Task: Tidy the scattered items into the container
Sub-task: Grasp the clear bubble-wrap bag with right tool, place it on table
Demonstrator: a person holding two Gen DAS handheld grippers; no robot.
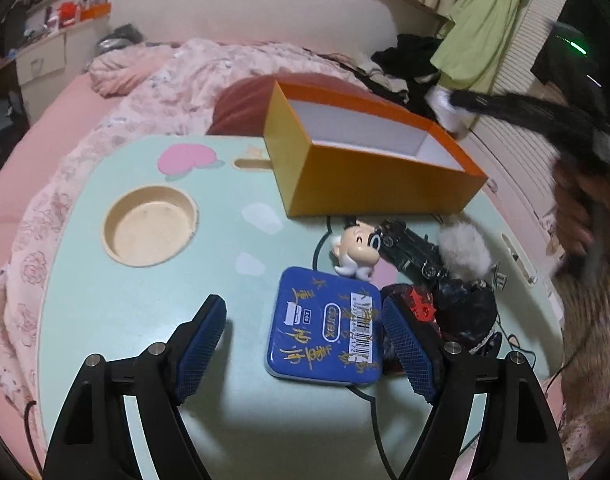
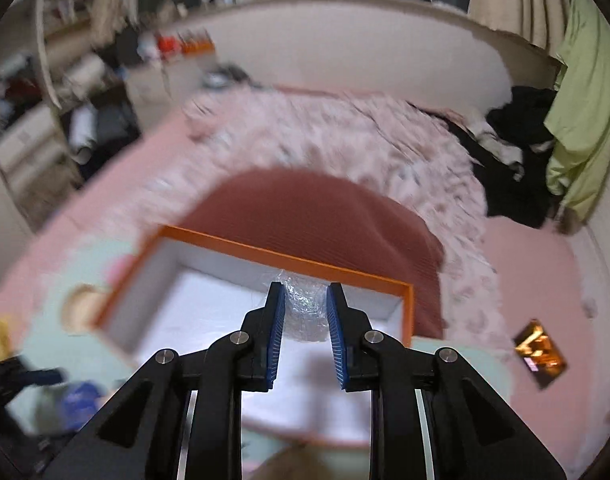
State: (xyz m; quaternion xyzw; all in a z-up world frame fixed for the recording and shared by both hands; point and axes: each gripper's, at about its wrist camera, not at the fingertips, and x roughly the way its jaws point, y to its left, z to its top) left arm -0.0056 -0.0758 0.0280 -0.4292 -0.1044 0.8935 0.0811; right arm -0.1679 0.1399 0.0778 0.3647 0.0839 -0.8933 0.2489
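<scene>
Left wrist view: one orange box (image 1: 369,168) stands on the table (image 1: 153,312). Near it lie one blue tin (image 1: 327,328) marked "durex", one cartoon figurine (image 1: 357,252), one toy car (image 1: 413,250) and one grey pompom (image 1: 465,250). The left gripper (image 1: 305,336) jaws are wide apart.

Right wrist view: the right gripper (image 2: 305,320) jaws clamp one bubble-wrap bundle (image 2: 305,308) above the box interior.

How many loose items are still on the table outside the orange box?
5 visible: blue tin between the left gripper fingers; cartoon figurine behind it; black toy car and white fluffy ball farther right; a dark bundle beside the tin. More may hide underneath.
</scene>
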